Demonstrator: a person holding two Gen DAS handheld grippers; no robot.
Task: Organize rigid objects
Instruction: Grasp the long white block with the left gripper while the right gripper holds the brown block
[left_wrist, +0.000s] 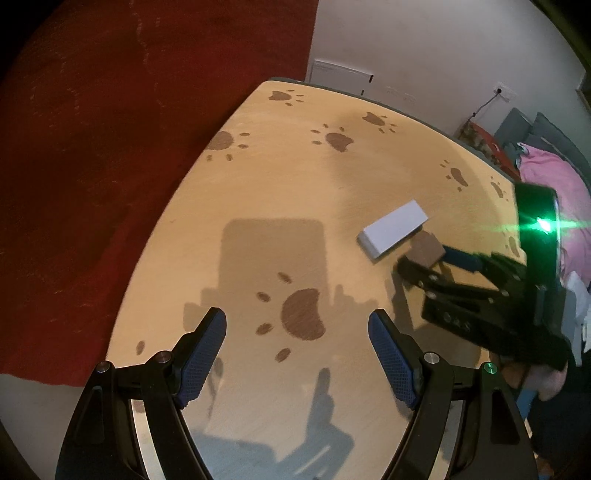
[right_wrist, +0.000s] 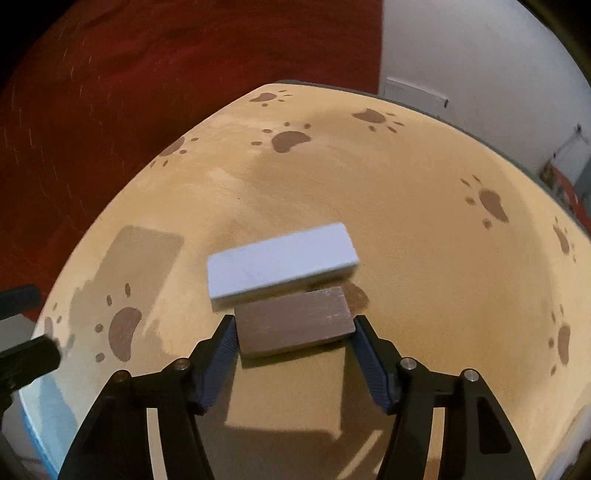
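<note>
Midway, a brown rectangular wooden block (right_wrist: 293, 321) is clamped in the right gripper (right_wrist: 293, 334), near a white rectangular block (right_wrist: 280, 260); the left gripper (left_wrist: 297, 334) is held wide, empty.

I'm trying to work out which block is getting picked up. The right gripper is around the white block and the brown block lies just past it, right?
Not quite. The right wrist view shows the right gripper around the brown block, one finger at each end. It's the white block that lies just past it.
</note>
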